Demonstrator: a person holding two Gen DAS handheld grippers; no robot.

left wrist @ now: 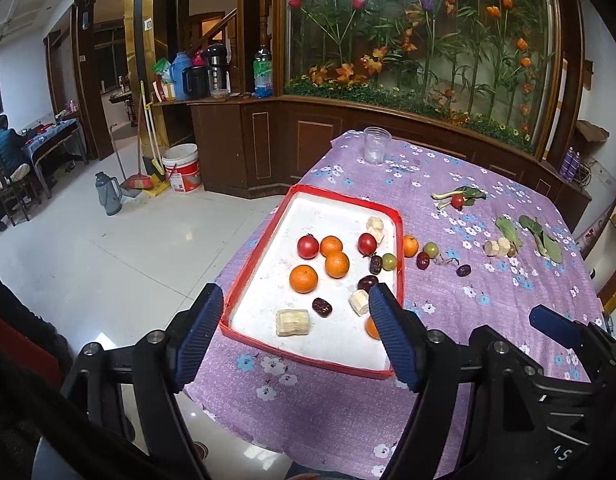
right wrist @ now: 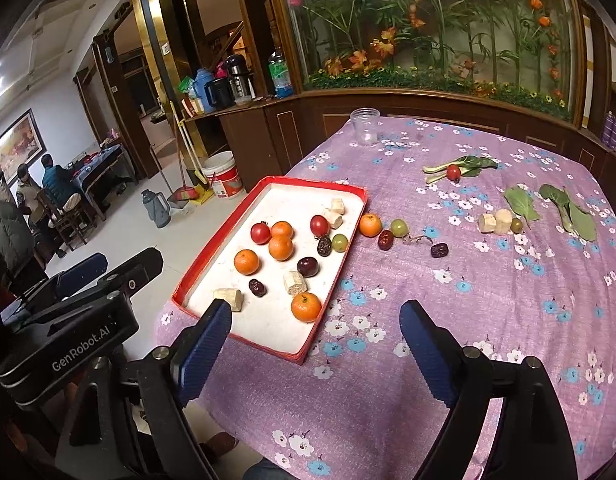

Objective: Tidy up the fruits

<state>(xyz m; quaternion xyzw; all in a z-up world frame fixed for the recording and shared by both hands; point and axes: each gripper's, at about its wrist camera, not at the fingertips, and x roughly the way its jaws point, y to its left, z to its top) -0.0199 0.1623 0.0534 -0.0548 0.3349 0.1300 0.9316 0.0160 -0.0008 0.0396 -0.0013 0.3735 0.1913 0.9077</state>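
**Fruit in the red tray, more fruit out on the purple cloth**

The table has a purple cloth (right wrist: 447, 320) w/ little white & blue flowers on it. A red tray (right wrist: 349, 236) w/ a white inside sits at the left side of the table, near the edge.

In the tray: four oranges (one big one (right wrist: 306, 307) is near the front), two red tomatoes, a green grape (right wrist: 339, 242), dark dates & some pale banana bits (right wrist: 228, 299).

Out on the cloth, just beside the tray's right wall: one more orange (right wrist: 370, 225), a date (right wrist: 385, 239) & a green grape (right wrist: 399, 227), all close together. Another date (right wrist: 439, 250) lies a bit more to the right. Further right are pale chunks (right wrist: 495, 222) next to green leaves (right wrist: 521, 202). A small tomato (right wrist: 453, 172) rests on a leaf near the back. A clear plastic cup (right wrist: 365, 127) stands upright at the far end.

The left claw (left wrist: 296, 336) is spread wide, nothing in it, over the tray's near end. The right claw (right wrist: 313, 354) is spread wide too, empty, over the tray's near right corner & the cloth.

Room: shiny white tile floor (left wrist: 108, 240), dark wood cabinets, a big glass wall w/ fake flowers (left wrist: 407, 40). A white bucket (left wrist: 182, 168) & a broom sit on the floor. Flasks & a bottle stand on a counter. People sit at a table far off on the left.
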